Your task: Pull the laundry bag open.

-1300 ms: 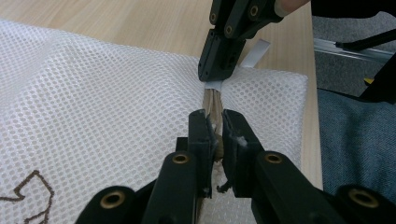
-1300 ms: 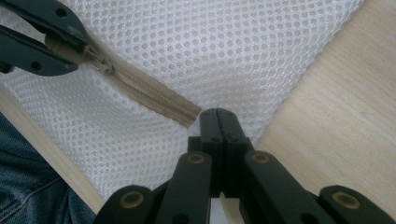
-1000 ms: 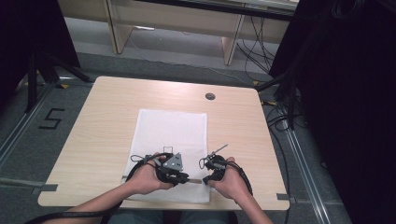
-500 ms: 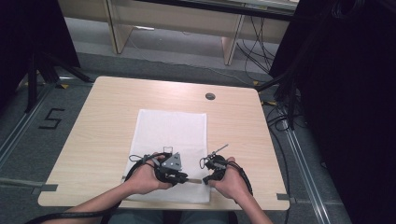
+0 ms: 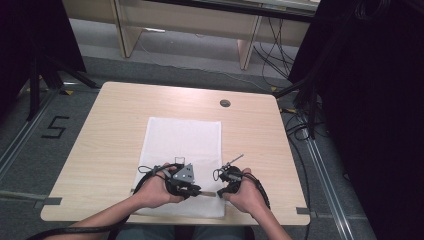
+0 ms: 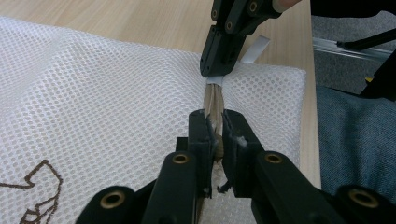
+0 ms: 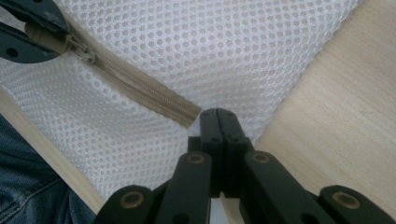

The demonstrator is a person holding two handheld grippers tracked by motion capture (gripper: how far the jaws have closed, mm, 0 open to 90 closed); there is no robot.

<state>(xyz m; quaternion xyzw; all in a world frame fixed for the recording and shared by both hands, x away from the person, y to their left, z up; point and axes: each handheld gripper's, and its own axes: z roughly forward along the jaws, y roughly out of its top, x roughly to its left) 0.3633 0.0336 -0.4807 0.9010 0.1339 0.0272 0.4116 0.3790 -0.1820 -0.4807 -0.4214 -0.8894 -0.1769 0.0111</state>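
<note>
Left gripper (image 6: 214,130): fingers (image 6: 198,135) clamped on the beige zipper (image 6: 214,100) of the white mesh laundry bag (image 6: 102,93), with the zipper tape pinched upright between the two pads. Right gripper (image 7: 218,122): fingers (image 7: 210,128) pressed together on the end of the same zipper, seen in the right gripper view running as a beige strip (image 7: 140,88) from the closed tips toward the other gripper's jaws at the upper left corner. Metal zipper slider (image 7: 86,55) seated just beside those far jaws. In the left gripper view, right gripper's tips (image 6: 219,58) coming down from the top onto a small white tab (image 6: 254,50) at the zipper's end.

Both grippers close together, tips facing each other, along the near edge of the surface (image 5: 90,150), toward the near right corner of the bag. Left gripper (image 5: 192,189) held in the left hand (image 5: 155,187), grey three-cornered plate on top; right gripper (image 5: 222,190) held in the right hand (image 5: 245,192).

Mesh laundry bag (image 5: 182,145) lying flat in the middle of the light wooden surface, reaching from mid-surface to the near edge. Brown printed figure (image 6: 37,186) on the mesh near the left gripper. Round dark cable port (image 5: 225,103) toward the far edge, well apart from the bag.
</note>
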